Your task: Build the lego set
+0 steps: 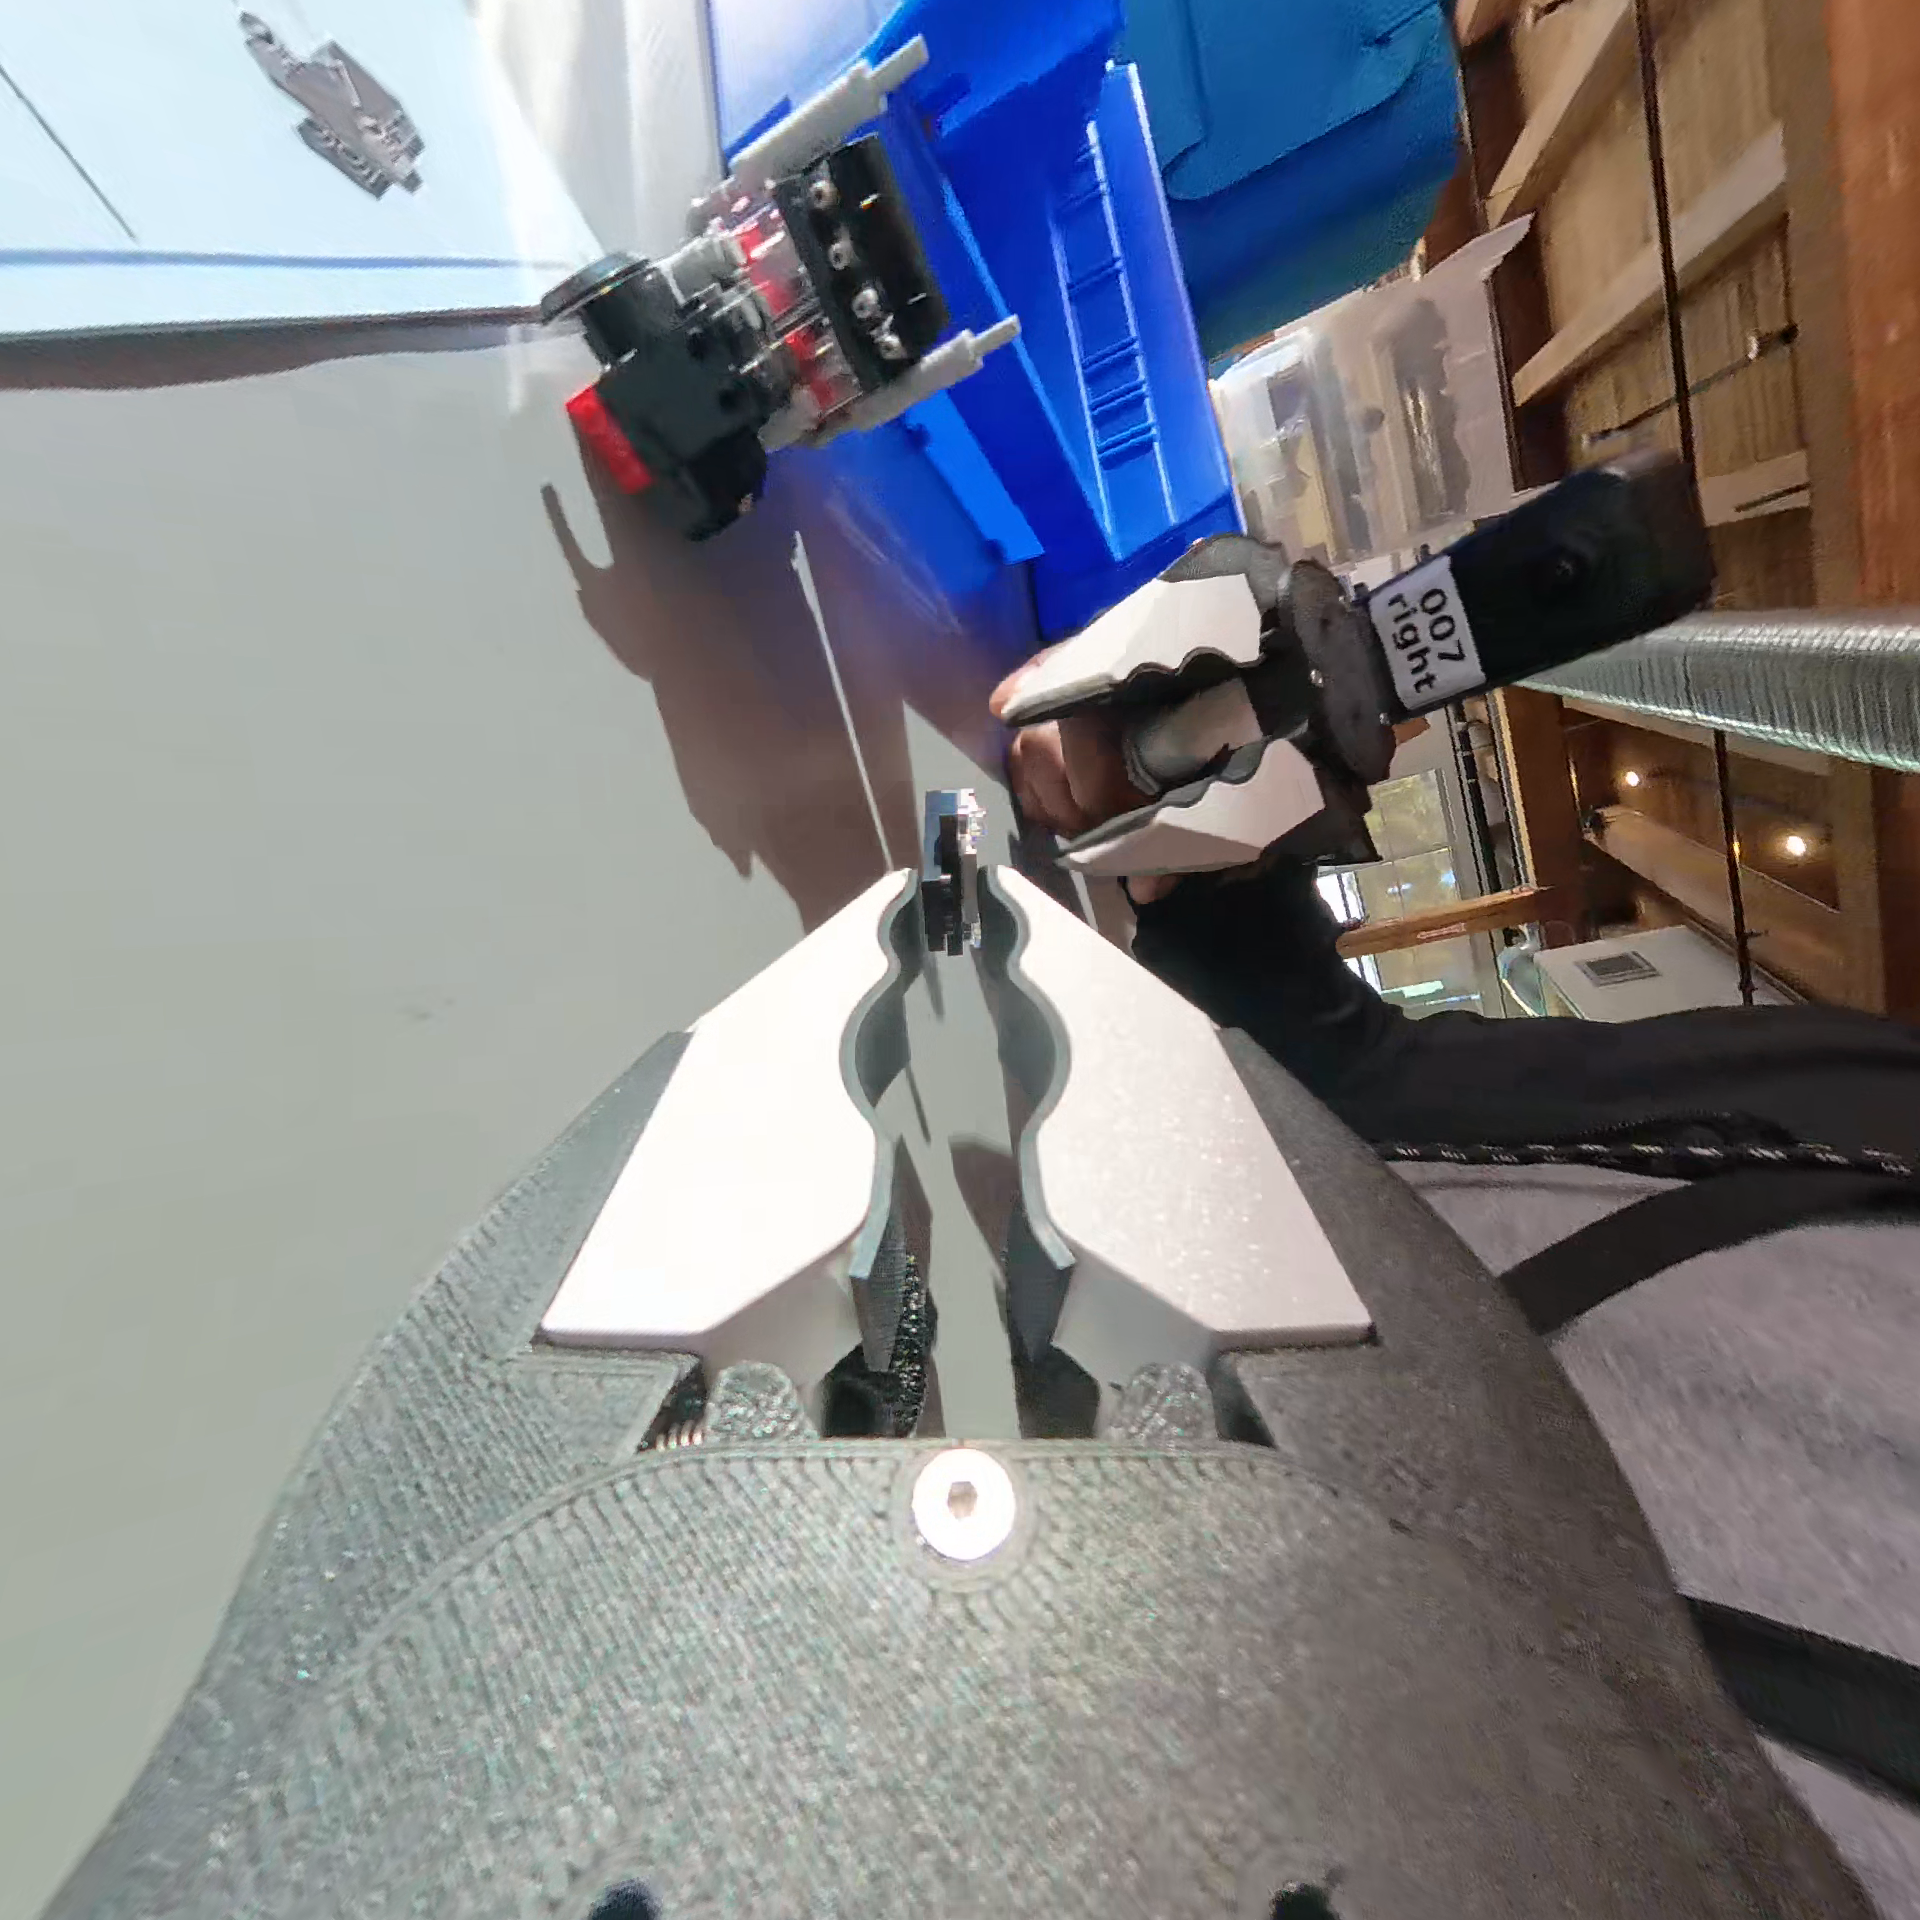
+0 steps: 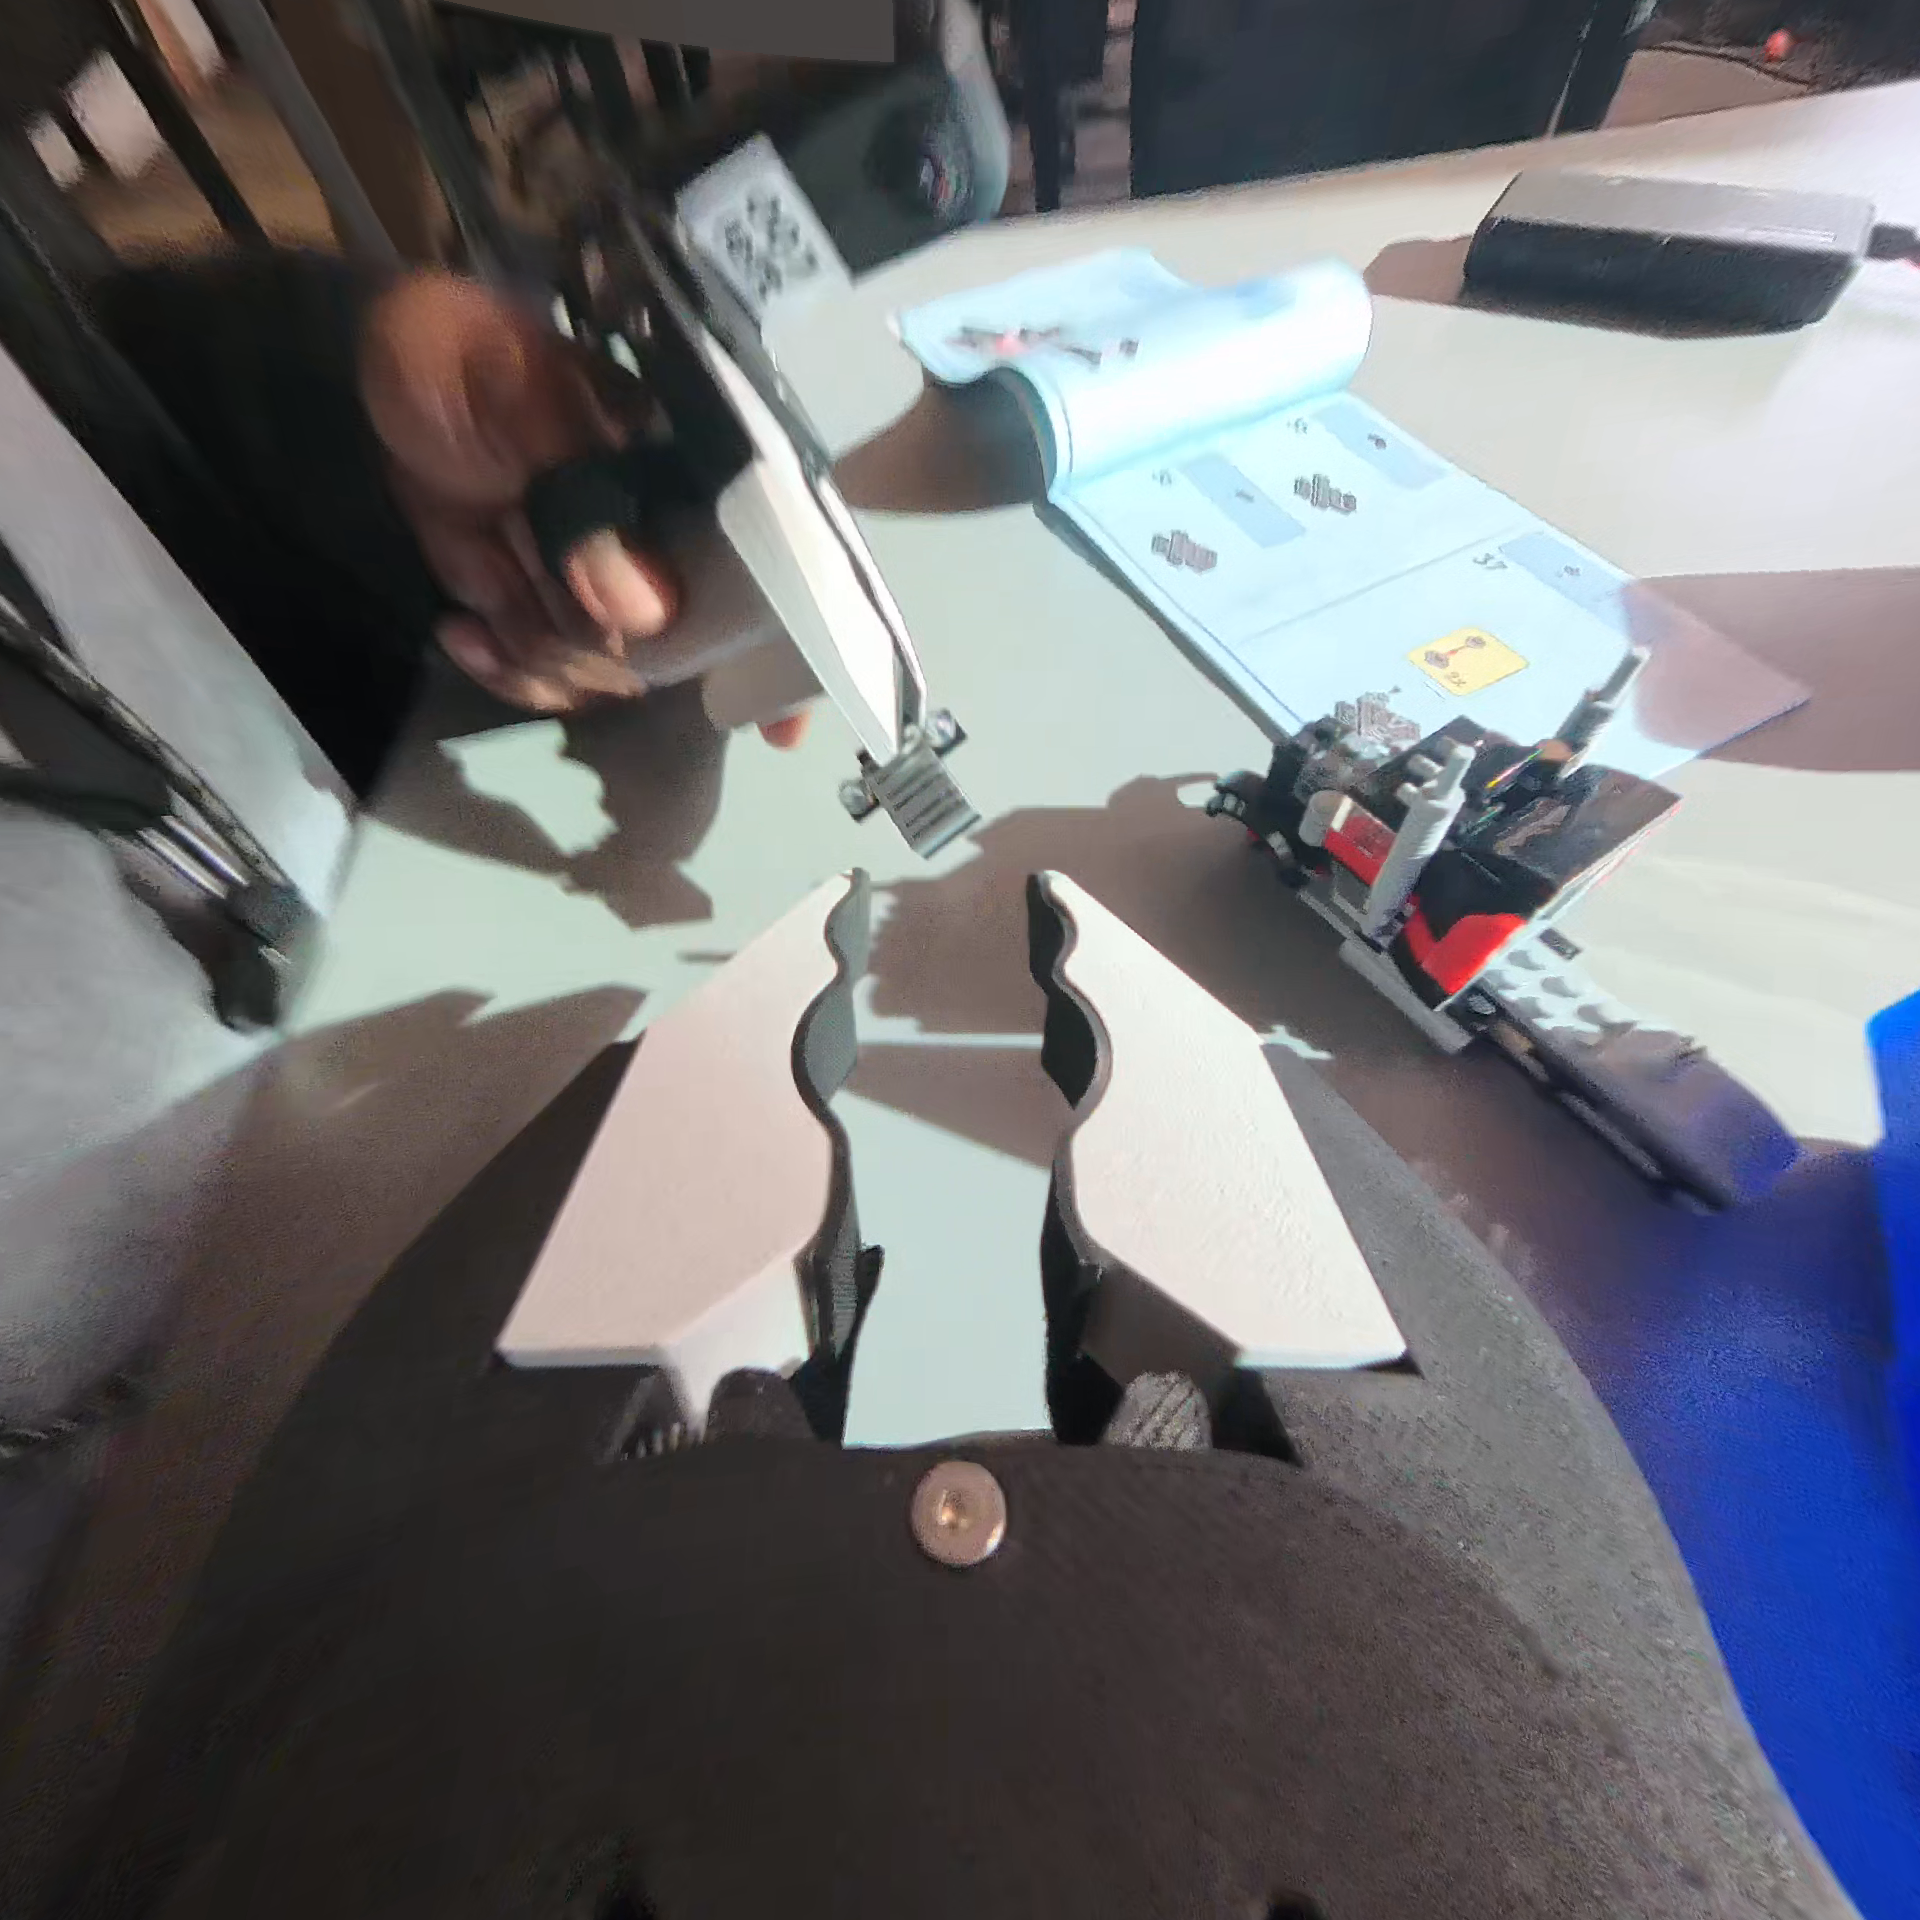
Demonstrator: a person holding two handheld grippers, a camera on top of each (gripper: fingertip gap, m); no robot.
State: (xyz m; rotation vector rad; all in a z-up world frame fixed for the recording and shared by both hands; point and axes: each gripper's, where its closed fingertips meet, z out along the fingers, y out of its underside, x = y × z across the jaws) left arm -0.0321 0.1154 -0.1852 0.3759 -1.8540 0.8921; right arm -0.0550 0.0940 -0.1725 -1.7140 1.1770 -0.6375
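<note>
Left tool clenched on a small grey-and-black piece, held above the pale surface. Right tool released, fingers apart, nothing between them, just short of that piece. Half-built red, black and grey model resting on the surface, overlapping the open booklet. Blue bin just beside the model.

The person's hand is motion-blurred, and the blue bin is cut off at the right edge.

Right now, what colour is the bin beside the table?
Blue; the bin shows best in the left wrist view.
</note>
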